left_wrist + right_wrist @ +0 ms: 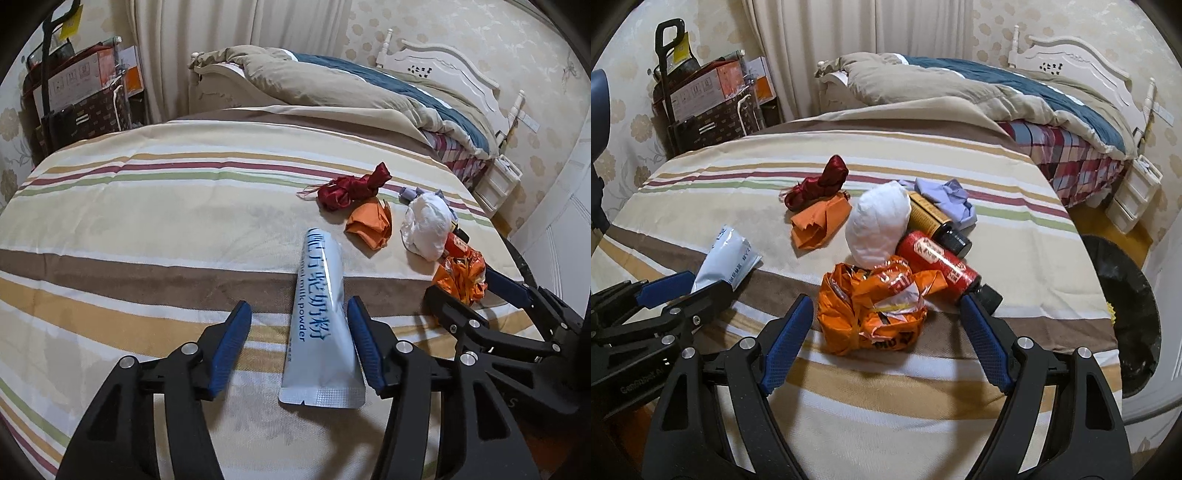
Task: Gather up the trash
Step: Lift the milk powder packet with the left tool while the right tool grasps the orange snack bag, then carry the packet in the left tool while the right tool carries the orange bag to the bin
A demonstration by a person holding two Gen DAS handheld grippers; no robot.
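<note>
A silver milk powder sachet (320,325) lies flat on the striped bedsheet (147,229) between the open fingers of my left gripper (299,314), nearer the right finger. It also shows in the right wrist view (727,258). My right gripper (886,314) is open around a crumpled orange plastic bag (875,310), which also shows in the left wrist view (461,277). Beyond lie a white wad (879,225), a red bottle (938,262), a dark brown bottle (934,221), orange paper (820,221), red ribbon cloth (820,184) and lilac cloth (949,199).
A black bin (1126,314) with a dark liner stands off the bed's right edge. A rumpled duvet (960,92) and white headboard (1071,59) lie at the far right. Boxes and bags (709,99) stand by the curtain at the far left.
</note>
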